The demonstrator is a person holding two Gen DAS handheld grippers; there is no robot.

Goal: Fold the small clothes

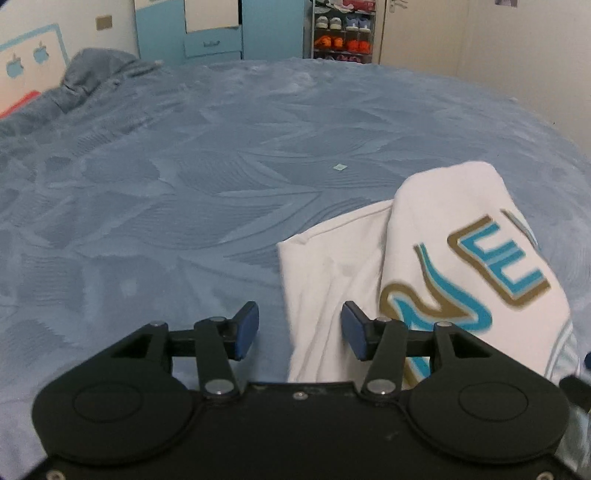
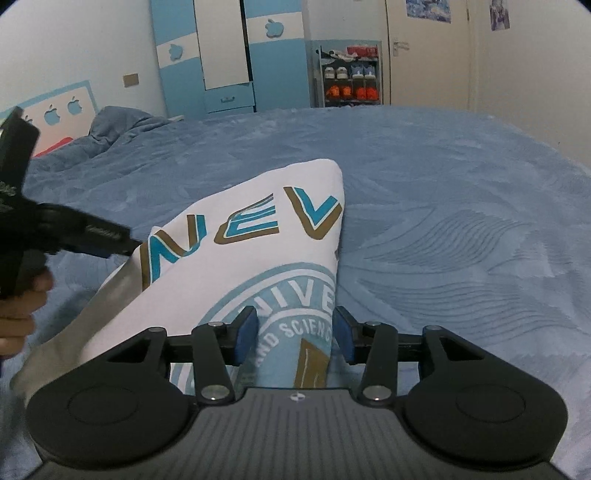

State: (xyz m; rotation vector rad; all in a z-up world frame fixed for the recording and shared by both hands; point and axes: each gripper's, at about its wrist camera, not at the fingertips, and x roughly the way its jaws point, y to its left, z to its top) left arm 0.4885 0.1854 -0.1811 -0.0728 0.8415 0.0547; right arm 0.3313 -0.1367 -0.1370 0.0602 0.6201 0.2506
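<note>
White tee [image 2: 251,258] w/ blue+gold lettering sits partly folded on the blue bedspread [image 2: 443,206]. Right gripper [image 2: 294,334] has its pads spread wide w/ the tee's printed edge between them, not pinched. Left gripper [image 1: 300,330] is spread too, holding nothing, just beside the sleeve [image 1: 325,266].

Both cameras are sitting low over the bed [image 1: 184,155], each looking forward along its own fingers toward the far edge and the wardrobe [image 1: 207,33] wall. The left wrist view is riding close above the blanket, catching the white shirt [image 1: 461,236] at its right side. The right wrist view is hovering directly over that shirt [image 2: 258,243] — and is also taking in the left gripper [image 2: 110,243] at its left edge. Both are sharing the shirt, the shoe rack [image 2: 351,81] and the bed's far edge.
</note>
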